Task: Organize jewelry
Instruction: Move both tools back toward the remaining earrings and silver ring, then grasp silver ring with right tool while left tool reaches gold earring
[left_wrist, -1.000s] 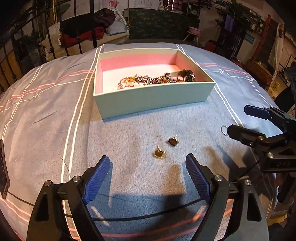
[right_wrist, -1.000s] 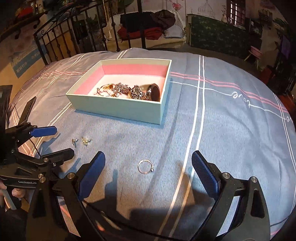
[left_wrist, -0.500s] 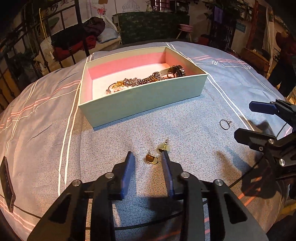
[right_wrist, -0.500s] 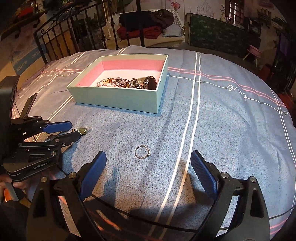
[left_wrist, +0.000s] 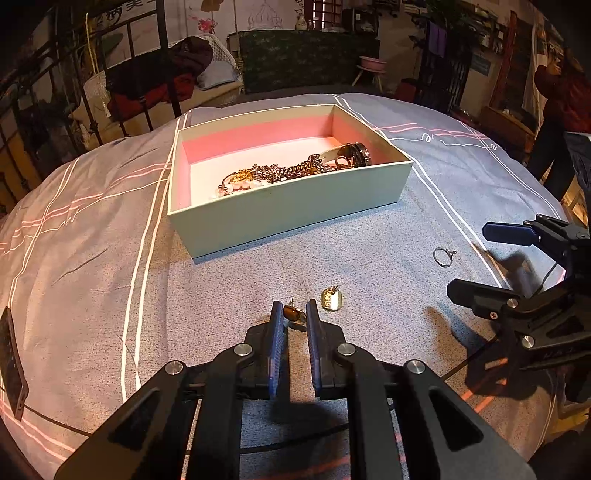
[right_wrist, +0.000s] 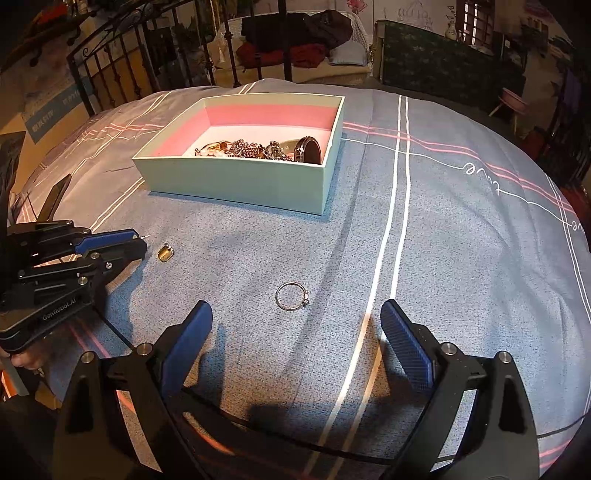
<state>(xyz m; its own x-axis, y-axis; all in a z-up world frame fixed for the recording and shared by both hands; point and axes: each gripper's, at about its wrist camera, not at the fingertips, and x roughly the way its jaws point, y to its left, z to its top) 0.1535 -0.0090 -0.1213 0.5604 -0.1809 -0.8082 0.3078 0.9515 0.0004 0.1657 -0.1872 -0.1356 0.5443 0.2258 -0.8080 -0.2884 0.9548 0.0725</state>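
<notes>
A pale green box (left_wrist: 291, 210) with a pink lining holds chains and bracelets (left_wrist: 291, 170); it also shows in the right wrist view (right_wrist: 236, 182). My left gripper (left_wrist: 294, 314) is shut on a brown earring (left_wrist: 294, 314) at the bedspread. A gold earring (left_wrist: 331, 299) lies just to its right, also seen in the right wrist view (right_wrist: 165, 253). A silver ring (right_wrist: 291, 296) lies ahead of my right gripper (right_wrist: 295, 325), which is open and empty. The ring also shows in the left wrist view (left_wrist: 443, 256).
Everything lies on a blue-grey striped bedspread (right_wrist: 443, 229). A black phone (left_wrist: 11, 363) lies at the left edge. A metal bed rail (right_wrist: 122, 62) and piled clothes (right_wrist: 295, 33) stand behind the box.
My left gripper came down over the brown earring and closed its fingers on it. My right gripper moved a little closer to the ring, still open.
</notes>
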